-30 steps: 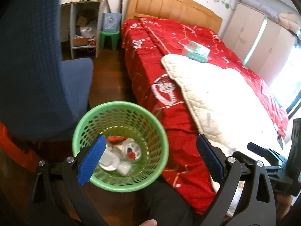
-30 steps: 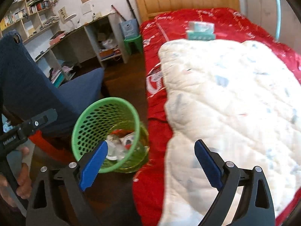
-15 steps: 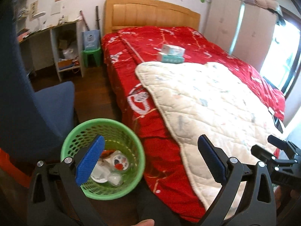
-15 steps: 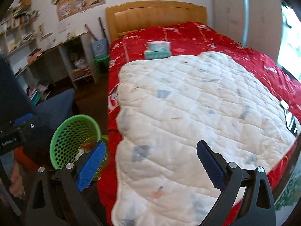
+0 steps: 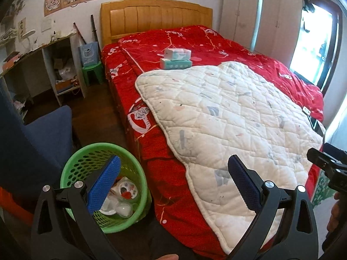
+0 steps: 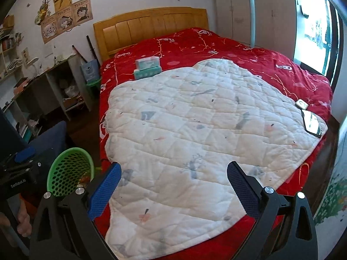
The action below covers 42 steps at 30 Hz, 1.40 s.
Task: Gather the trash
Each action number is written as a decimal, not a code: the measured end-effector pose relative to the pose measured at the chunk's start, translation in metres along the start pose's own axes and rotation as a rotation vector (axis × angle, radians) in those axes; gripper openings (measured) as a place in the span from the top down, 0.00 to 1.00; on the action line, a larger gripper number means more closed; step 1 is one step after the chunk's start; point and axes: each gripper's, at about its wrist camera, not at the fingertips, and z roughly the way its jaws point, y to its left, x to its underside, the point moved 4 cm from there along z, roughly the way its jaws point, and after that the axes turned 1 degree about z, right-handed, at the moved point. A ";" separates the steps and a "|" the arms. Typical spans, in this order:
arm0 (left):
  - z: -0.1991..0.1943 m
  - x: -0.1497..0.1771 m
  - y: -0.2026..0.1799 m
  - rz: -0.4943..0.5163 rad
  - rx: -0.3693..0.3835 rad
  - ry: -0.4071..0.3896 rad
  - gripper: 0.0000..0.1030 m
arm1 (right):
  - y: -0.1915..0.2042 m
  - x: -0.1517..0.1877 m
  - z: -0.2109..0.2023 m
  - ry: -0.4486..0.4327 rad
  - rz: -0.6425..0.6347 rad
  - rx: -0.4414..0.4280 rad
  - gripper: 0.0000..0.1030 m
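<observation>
A bed (image 5: 195,49) with a red cover fills most of both views, its wooden headboard (image 6: 151,26) against the far wall and its near corner cut off behind the gripper frames. A white quilt (image 6: 195,130) lies over the near half, its scalloped edge hanging past the bed's left side; in the right wrist view it reaches almost to the foot. A blue chair (image 5: 32,147) stands left of the bed, largely cropped by the frame edge. Between chair and bed runs a strip of dark wooden floor (image 5: 95,108), and there the green basket (image 5: 73,169) sits, just beside the bed's side. Inside it the trash (image 5: 123,197), white cups and lids, is partly hidden behind a blue pad; in the right wrist view only the basket's rim and mesh wall (image 6: 69,173) are plain. The left gripper (image 5: 172,182) hangs above the basket and bed edge, jaws wide apart, nothing between them. The right gripper (image 6: 173,184) is over the quilt, jaws likewise spread and empty. Two tissue boxes (image 5: 176,59) are stacked at the quilt's far edge. A phone (image 6: 311,123) and a small white item, too small to identify, lie at the quilt's right corner.
</observation>
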 end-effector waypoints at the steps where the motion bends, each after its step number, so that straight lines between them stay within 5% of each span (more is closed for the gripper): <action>1: 0.001 -0.001 -0.001 0.006 -0.002 0.002 0.05 | -0.002 0.000 -0.001 -0.001 0.004 0.002 0.08; 42: -0.003 -0.009 -0.021 0.036 -0.023 -0.014 0.05 | -0.010 -0.003 -0.003 -0.008 0.028 0.006 0.08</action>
